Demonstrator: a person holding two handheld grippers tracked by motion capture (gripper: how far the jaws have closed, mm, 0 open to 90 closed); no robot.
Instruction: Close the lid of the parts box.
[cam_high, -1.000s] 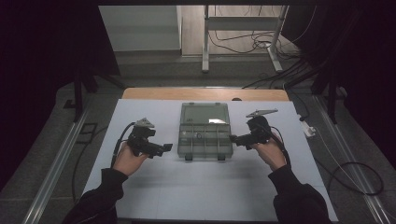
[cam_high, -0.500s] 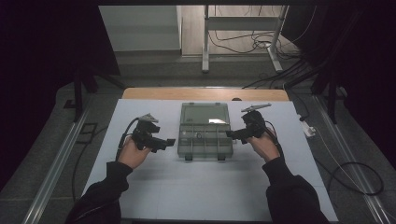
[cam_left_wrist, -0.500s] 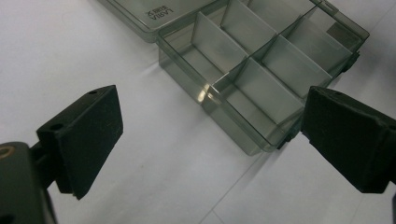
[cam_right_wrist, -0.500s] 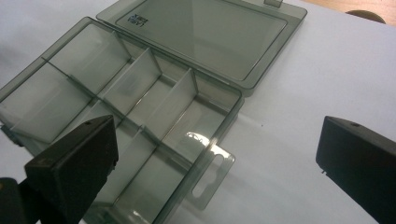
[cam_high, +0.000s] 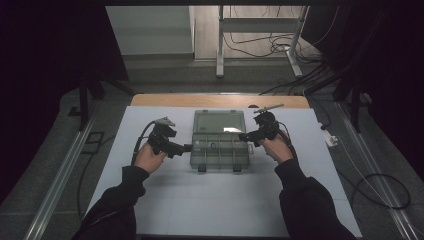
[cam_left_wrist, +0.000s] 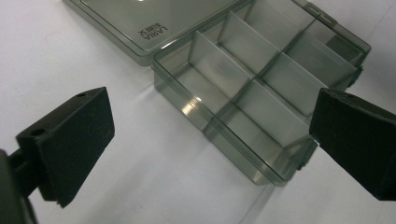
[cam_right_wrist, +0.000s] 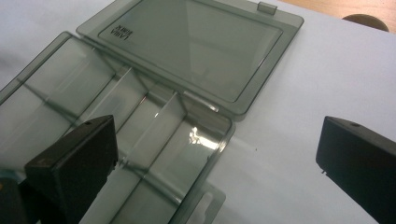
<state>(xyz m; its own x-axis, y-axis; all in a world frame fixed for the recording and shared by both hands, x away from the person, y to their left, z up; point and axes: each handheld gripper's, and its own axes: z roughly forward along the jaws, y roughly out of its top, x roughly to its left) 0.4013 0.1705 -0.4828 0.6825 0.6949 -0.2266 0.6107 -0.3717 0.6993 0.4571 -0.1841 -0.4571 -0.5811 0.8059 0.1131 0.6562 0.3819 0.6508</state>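
A smoky clear plastic compartment box (cam_high: 220, 152) lies open in the middle of the white mat, its lid (cam_high: 219, 121) laid flat behind it. The compartments (cam_left_wrist: 252, 84) look empty. My left gripper (cam_high: 186, 148) is at the box's left side, and in the left gripper view the left gripper (cam_left_wrist: 215, 126) has wide jaws that have just been opening, with the box's near corner beyond them and nothing gripped. My right gripper (cam_high: 242, 136) is at the box's right side. In the right gripper view the right gripper (cam_right_wrist: 217, 156) is open over the tray's corner (cam_right_wrist: 205, 135), with the lid (cam_right_wrist: 196, 46) ahead.
The white mat (cam_high: 220, 200) covers a wooden table (cam_high: 220, 100). A small white plug (cam_high: 330, 137) lies off the mat's right edge. Cables (cam_high: 380, 190) run over the floor at right, and a metal stand (cam_high: 220, 45) rises behind the table.
Both hands have moved inward toward the box, the left one rightward and the right one leftward, so both grippers now reach its sides. The box has not moved.
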